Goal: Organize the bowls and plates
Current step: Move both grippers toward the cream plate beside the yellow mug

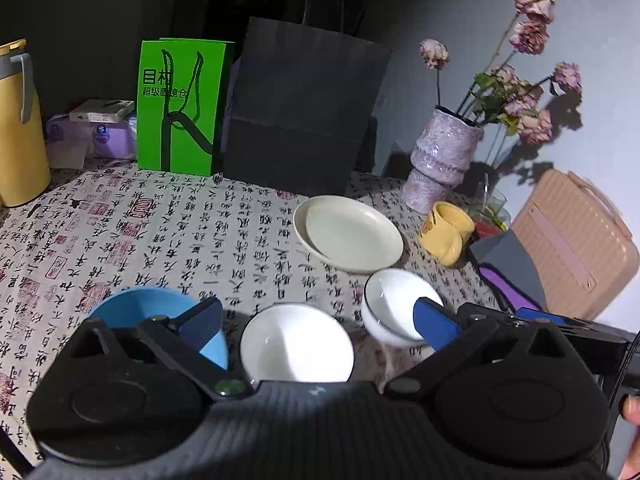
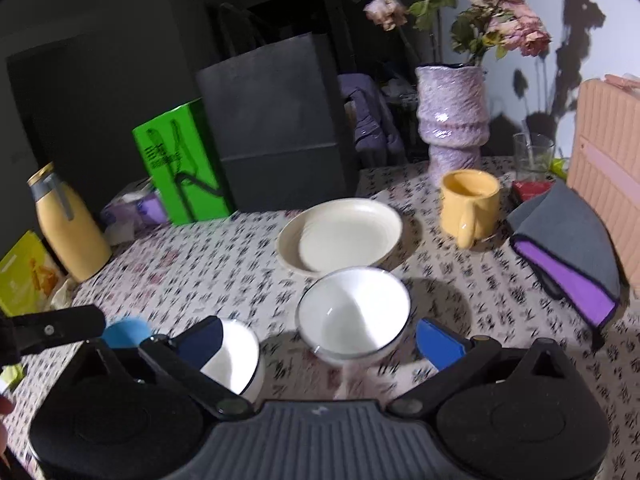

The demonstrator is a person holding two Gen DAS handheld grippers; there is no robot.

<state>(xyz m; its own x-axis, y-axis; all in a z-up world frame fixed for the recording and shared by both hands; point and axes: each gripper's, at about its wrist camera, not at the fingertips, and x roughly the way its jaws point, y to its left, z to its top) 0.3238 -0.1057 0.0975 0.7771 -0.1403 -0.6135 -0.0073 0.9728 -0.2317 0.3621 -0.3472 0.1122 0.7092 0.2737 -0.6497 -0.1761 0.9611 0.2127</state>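
In the left wrist view my left gripper (image 1: 318,322) is open around a plain white bowl (image 1: 296,344) on the patterned tablecloth. A blue bowl (image 1: 136,310) lies behind its left finger, and a dark-rimmed white bowl (image 1: 390,300) looks tilted behind its right finger. A cream plate (image 1: 348,232) rests further back. In the right wrist view my right gripper (image 2: 320,342) is open, with the dark-rimmed bowl (image 2: 352,312) between its fingers and closer to the right one. The plain white bowl (image 2: 238,356), the blue bowl (image 2: 126,332) and the cream plate (image 2: 340,236) also show here.
A black paper bag (image 1: 300,112), a green bag (image 1: 180,104) and a yellow flask (image 1: 20,128) stand at the back. To the right are a purple vase (image 2: 452,120) with dried flowers, a yellow mug (image 2: 470,208), a glass (image 2: 532,156), a grey and purple cloth (image 2: 568,248) and a pink case (image 2: 608,152).
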